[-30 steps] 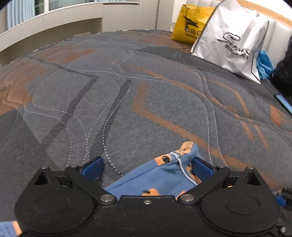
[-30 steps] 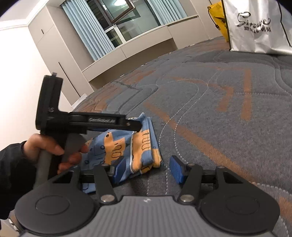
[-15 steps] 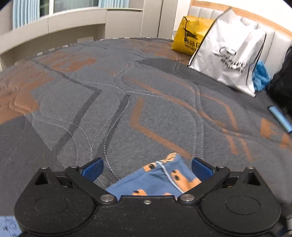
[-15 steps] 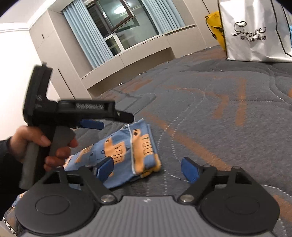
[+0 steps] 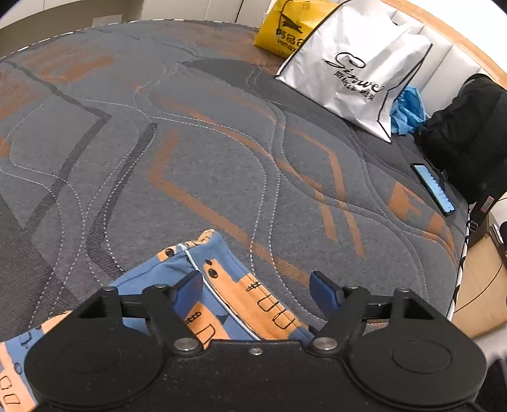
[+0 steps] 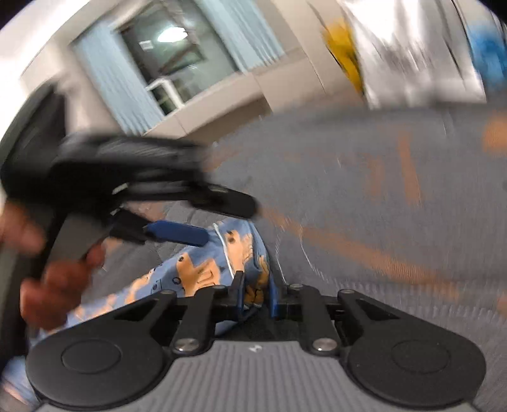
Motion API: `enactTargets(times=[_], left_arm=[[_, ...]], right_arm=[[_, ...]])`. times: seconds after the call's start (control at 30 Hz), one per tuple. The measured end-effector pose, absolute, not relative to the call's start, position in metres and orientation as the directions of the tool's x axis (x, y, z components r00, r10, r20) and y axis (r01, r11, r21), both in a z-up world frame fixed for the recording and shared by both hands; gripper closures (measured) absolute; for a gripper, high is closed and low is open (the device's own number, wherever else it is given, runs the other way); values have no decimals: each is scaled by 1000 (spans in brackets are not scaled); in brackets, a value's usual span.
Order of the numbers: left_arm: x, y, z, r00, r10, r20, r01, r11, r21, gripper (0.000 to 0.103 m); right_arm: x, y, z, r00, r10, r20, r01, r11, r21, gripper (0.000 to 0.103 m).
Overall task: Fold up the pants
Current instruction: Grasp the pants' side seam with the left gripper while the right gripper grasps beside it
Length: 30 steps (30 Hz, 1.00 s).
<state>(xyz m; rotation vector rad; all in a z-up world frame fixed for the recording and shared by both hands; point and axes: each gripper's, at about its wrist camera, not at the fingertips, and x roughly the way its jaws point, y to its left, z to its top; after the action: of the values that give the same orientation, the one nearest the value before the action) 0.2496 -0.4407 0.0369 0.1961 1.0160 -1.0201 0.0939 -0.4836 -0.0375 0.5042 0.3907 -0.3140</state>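
Observation:
The blue pants with an orange print (image 5: 221, 285) lie folded on the grey quilted bed (image 5: 221, 142). My left gripper (image 5: 258, 293) is open above them, its left finger over the cloth and its right finger over bare bedding. In the blurred right wrist view my right gripper (image 6: 256, 293) is shut on the near corner of the pants (image 6: 202, 269). The left gripper (image 6: 177, 233) also shows there, held in a hand just above the cloth.
A white shopping bag (image 5: 358, 66) and a yellow bag (image 5: 285, 28) stand at the bed's far side. A blue cloth (image 5: 407, 111), a black bag (image 5: 469, 139) and a phone (image 5: 434, 188) lie at the right, near the bed's edge.
My right gripper has closed from wide open onto the pants' corner and is moving fast. My left gripper has narrowed a little and shifted right over the pants.

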Motion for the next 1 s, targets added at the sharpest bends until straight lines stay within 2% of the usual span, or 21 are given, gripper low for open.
enactTargets(times=[0.07,0.13,0.3,0.53,0.57,0.6,0.63,0.67,0.73,0.77,0.83,0.87,0.9,1.0], left_arm=[[254,-438,39,137,-605,-785,770,564,-300,28],[258,-434,41,141,-594,-792,761,577,-297,31],[268,-425,36,104,-568,-817,730,601,-325,53],[260,-420,36,106,-563,-819,746,590,-309,51],[259,-420,36,120,-556,-823,748,595,-293,56],[258,-419,36,134,-549,-825,748,602,-279,73],[259,-417,36,142,-548,-824,748,605,-274,85],[260,-414,36,147,-549,-823,741,612,-276,89],[262,-403,35,156,-576,-802,720,623,-307,91],[261,-397,35,161,-592,-790,711,625,-323,91],[262,-387,36,160,-617,-770,688,629,-362,91],[263,-381,36,153,-634,-758,671,630,-391,91],[264,-378,37,150,-644,-750,658,631,-411,91],[263,-364,43,148,-674,-724,634,626,-453,91]], right_arm=[[99,-455,-27,883,-251,-397,366,897,246,87],[106,-436,-23,891,-250,-380,333,927,171,87],[118,-399,-21,889,-280,-363,292,956,-21,87],[133,-373,-28,873,-314,-372,264,948,-180,87],[136,-368,-27,871,-322,-371,263,944,-201,87],[135,-362,-27,869,-327,-371,262,941,-216,87],[135,-359,-28,868,-333,-369,262,937,-231,87],[135,-356,-28,868,-336,-367,260,935,-242,87],[132,-353,-29,870,-334,-363,255,935,-247,86],[131,-352,-29,871,-338,-357,260,933,-250,84],[125,-350,-30,872,-355,-336,275,925,-263,69],[123,-348,-31,871,-364,-331,282,920,-271,54],[122,-347,-32,868,-370,-332,286,918,-275,49],[125,-341,-32,867,-363,-342,275,920,-279,49]])
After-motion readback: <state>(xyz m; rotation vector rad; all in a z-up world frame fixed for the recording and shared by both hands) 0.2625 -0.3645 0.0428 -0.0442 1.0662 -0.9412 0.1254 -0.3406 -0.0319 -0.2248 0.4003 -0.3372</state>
